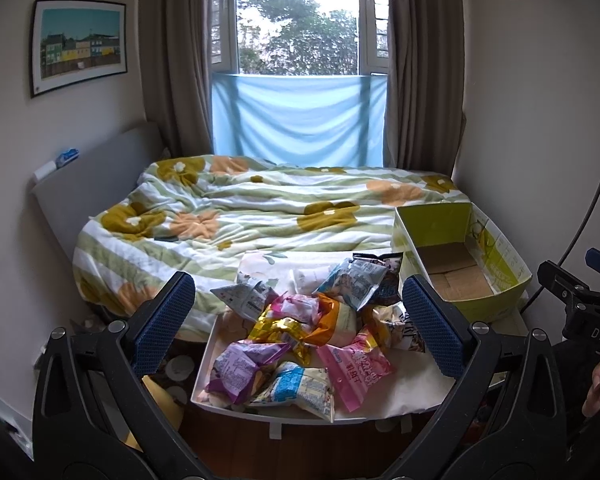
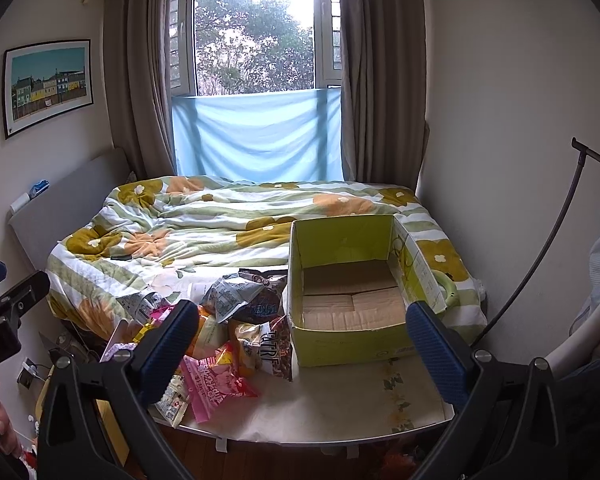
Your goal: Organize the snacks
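left gripper (image 1: 300, 320) gaped wide, held nothing, hung over snacks (image 1: 300, 332) | snacks lay heaped on the table's (image 2: 340, 408) left side | box (image 2: 352, 292) sat just right of the heap, open top | right gripper (image 2: 300, 344) gaped wide, held nothing

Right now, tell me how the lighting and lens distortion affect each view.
Left wrist view: the window is blown out, the snack pile dimmer but readable, the walls bow toward a dark round border. Right wrist view: same backlight; the green box is sharp, the bed curves, the corners are black.
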The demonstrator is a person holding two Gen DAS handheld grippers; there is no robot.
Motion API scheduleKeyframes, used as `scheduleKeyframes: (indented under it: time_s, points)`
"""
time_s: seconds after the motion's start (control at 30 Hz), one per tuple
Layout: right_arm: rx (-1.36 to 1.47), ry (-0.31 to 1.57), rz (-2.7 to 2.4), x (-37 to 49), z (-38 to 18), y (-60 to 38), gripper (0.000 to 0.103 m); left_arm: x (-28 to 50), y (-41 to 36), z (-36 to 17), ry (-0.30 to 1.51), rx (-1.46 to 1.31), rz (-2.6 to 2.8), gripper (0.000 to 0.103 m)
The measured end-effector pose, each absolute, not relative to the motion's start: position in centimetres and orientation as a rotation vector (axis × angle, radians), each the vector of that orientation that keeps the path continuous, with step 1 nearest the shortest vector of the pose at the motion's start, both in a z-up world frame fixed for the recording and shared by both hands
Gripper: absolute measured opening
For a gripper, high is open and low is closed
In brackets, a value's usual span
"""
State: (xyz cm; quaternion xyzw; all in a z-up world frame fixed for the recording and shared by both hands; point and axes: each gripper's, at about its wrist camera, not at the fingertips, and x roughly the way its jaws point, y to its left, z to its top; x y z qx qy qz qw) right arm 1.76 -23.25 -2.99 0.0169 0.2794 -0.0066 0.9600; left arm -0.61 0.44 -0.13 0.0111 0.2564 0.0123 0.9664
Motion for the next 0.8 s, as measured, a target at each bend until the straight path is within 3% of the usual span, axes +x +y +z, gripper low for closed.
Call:
scheduleKeyframes:
  time_s: [0.8]
  points:
    - [0.030,0.618,0.061,2.4,-3.4,-23.9,0.103,0.1,1.3,-2.3,0.609,-0.034,0.039,0.103]
